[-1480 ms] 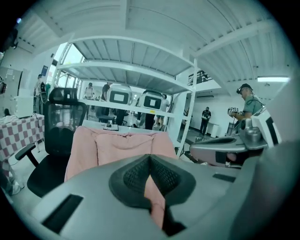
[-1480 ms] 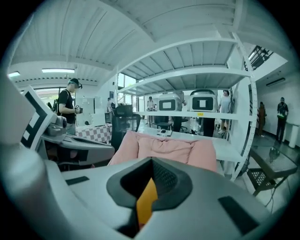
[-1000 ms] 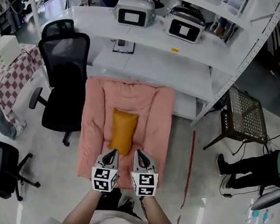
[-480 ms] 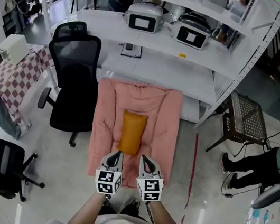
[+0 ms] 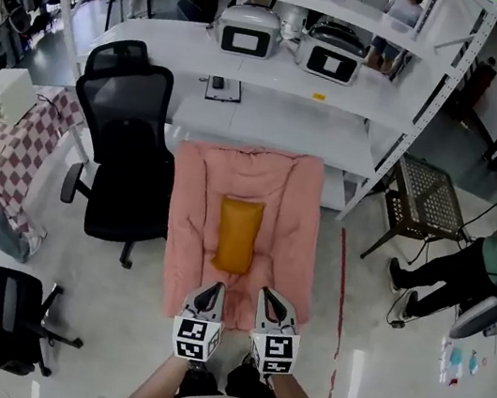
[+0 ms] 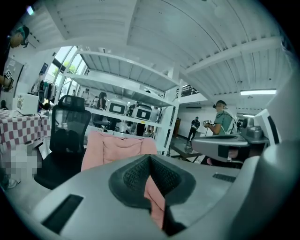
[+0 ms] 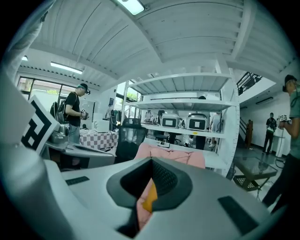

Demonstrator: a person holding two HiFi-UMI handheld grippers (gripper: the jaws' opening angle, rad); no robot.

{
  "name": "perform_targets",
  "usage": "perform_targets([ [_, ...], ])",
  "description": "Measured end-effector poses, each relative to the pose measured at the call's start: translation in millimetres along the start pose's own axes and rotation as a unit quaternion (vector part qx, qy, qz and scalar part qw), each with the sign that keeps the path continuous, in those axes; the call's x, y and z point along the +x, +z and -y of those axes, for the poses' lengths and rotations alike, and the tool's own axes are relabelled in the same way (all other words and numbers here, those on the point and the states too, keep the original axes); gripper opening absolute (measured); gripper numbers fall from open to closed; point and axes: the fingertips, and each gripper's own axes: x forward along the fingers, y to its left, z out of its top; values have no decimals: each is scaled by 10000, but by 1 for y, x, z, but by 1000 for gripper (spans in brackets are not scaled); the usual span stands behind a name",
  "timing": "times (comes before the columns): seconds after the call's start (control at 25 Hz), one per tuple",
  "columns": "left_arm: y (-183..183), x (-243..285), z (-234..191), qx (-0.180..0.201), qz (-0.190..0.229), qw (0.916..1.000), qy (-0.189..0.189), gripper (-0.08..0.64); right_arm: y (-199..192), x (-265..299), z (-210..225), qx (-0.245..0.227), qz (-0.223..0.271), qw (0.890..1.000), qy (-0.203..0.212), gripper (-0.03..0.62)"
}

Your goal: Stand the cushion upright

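An orange cushion (image 5: 238, 233) lies flat in the middle of a pink padded chair (image 5: 195, 232); a sliver of the cushion (image 7: 150, 200) shows through the right gripper's jaw slit. My left gripper (image 5: 210, 292) and right gripper (image 5: 269, 300) hover side by side over the chair's near edge, a short way short of the cushion. Both are shut with nothing between their jaws. In the left gripper view the pink chair (image 6: 117, 147) fills the middle; the cushion is hidden there.
A black office chair (image 5: 129, 148) stands left of the pink chair. White shelving (image 5: 273, 112) with two boxy appliances (image 5: 250, 29) rises behind it. A metal mesh stool (image 5: 429, 201) and a seated person (image 5: 495, 256) are at the right. A red floor line (image 5: 341, 286) runs alongside.
Both grippers and the head have drawn back from the cushion; the gap between the fingertips and the cushion has grown. The cushion has not moved.
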Motion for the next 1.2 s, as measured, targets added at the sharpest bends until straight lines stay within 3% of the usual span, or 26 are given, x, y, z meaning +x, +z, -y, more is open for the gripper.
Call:
perform_targets([
  [0.24, 2, -19, 5, 7, 109, 9999, -9, 13, -2, -16, -12, 43, 5, 10000, -10, 8],
  [0.4, 10, -33, 14, 130, 202, 9997, -16, 13, 9, -22, -22, -24, 48, 9998, 204, 8],
  [0.52, 7, -47, 14, -1, 212, 9997, 133, 14, 10, -33, -25, -116, -2, 9993, 343, 8],
  [0.76, 5, -52, 26, -149, 382, 9982, 429, 14, 7, -56, -1, -217, 120, 9992, 306, 8],
  [1.0, 18, -39, 54, 82, 409, 9986, 340, 14, 23, -72, 22, -219, 484, 9983, 246, 8],
  [1.2, 28, -42, 63, -105, 533, 9977, 410, 13, 25, -74, 28, -150, 551, 9980, 260, 8],
])
